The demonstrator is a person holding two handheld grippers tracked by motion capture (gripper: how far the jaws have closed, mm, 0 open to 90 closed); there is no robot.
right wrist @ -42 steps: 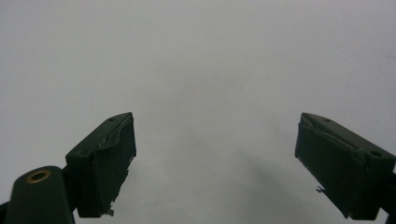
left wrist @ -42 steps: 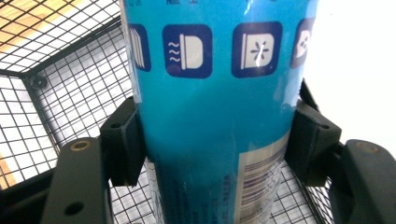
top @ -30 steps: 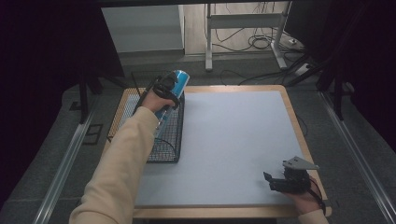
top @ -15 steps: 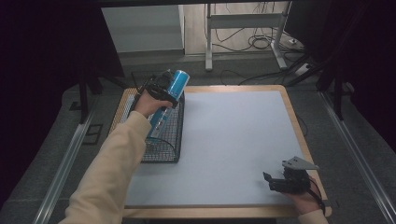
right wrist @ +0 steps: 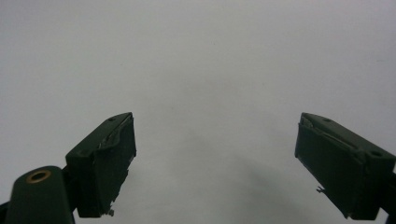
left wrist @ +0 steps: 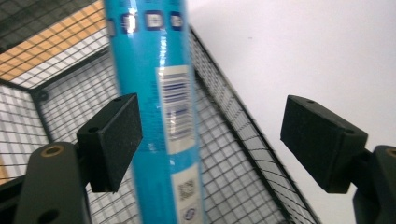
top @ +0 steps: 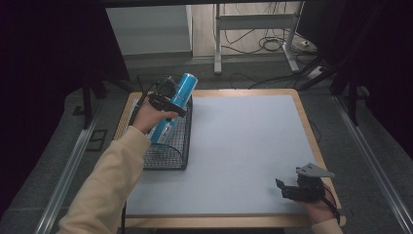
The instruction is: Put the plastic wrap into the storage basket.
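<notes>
**A:** ok so where's the can at? It's a tall blue one, standing tilted in the wire basket at the left side of the table, its top leaning away from you and poking up over the basket's rim. In the left gripper view the can runs top to bottom with a barcode label facing the camera, basket mesh behind it.

**B:** and your left tongs? Do they have it?

**A:** nope. Your left tongs have just been opening, with the can between the jaws. It sits right up against the left pad, can't tell if it's actually touching, and there's a big gap to the right pad. So wide open, not pressing on anything. From above, your left hand is up over the far end of the basket, just beside the can.

**B:** what about your right side?

**A:** your right tongs sit low at the near right corner of the table, well apart from the basket, pointing left. In the right gripper view the tongs are spread wide with bare grey table between them.
</notes>
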